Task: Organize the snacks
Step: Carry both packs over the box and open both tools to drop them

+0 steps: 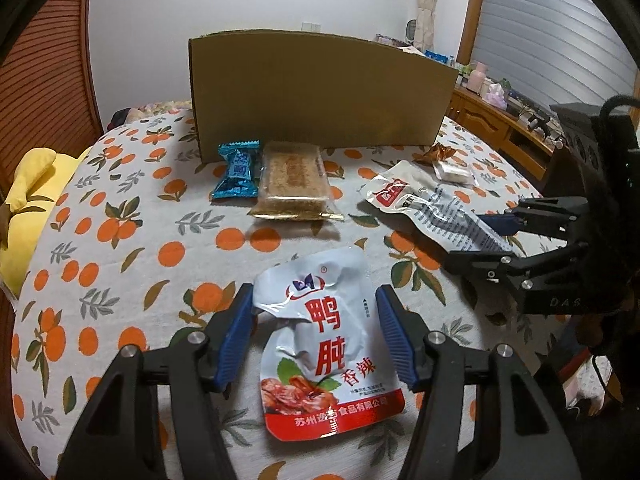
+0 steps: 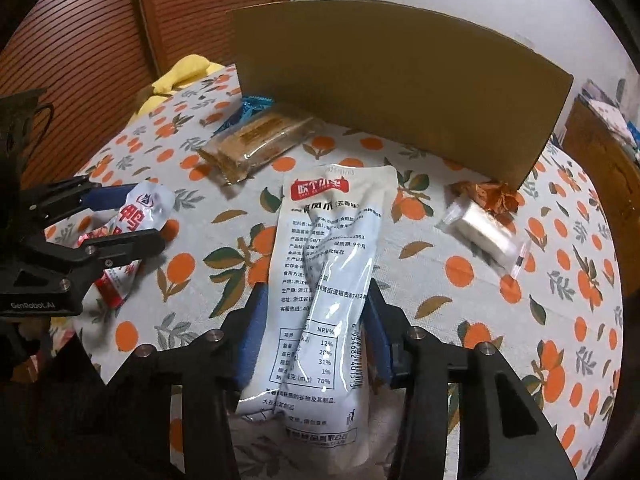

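Right gripper [image 2: 312, 332] pinches long white pouch [image 2: 324, 264]; left gripper [image 1: 316, 336] brackets duck pouch [image 1: 324, 344].
Both feel light, slick, crinkly to me; I'd grip mid-body, firmly.

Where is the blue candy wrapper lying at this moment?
In the left wrist view the blue candy wrapper lies on the orange-patterned cloth, upper left of centre, beside the left edge of the brown biscuit pack and just before the cardboard box.
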A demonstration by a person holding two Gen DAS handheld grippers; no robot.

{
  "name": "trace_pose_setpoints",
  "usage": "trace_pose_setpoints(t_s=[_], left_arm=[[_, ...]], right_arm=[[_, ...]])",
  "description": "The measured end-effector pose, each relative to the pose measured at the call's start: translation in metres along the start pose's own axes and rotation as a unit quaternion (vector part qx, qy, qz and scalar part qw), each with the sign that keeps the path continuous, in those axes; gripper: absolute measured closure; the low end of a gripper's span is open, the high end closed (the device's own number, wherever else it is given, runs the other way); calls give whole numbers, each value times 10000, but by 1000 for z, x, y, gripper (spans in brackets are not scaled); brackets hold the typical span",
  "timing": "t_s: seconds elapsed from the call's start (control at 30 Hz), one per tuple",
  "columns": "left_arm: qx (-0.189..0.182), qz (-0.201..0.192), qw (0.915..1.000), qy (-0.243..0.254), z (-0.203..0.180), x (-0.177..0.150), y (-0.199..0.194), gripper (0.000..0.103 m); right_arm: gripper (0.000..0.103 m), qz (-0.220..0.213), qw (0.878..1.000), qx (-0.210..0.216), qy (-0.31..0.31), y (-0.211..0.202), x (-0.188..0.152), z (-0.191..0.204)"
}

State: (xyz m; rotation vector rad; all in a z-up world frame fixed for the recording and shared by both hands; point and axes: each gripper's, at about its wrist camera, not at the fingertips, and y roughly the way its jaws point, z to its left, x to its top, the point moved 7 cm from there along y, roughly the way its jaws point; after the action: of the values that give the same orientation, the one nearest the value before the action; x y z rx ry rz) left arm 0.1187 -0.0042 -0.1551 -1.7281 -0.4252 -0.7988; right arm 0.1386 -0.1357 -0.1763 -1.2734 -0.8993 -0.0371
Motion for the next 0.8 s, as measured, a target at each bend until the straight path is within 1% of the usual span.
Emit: trace_pose_setpoints(t_s=[0.27,0.6,0.8], left_arm=[[-40,-153,9999,2,-1,16,-5,43],[-113,-418,9990,110,-10,50,-16,43],[-83,-575,9981,216,-14,71,-23,43]], right_arm=[[58,-214,9996,-24,182,-5,2,-6],[58,-563,9980,-102,255,-34,16,-21],[58,-740,9968,-137,255,-48,26,-27]])
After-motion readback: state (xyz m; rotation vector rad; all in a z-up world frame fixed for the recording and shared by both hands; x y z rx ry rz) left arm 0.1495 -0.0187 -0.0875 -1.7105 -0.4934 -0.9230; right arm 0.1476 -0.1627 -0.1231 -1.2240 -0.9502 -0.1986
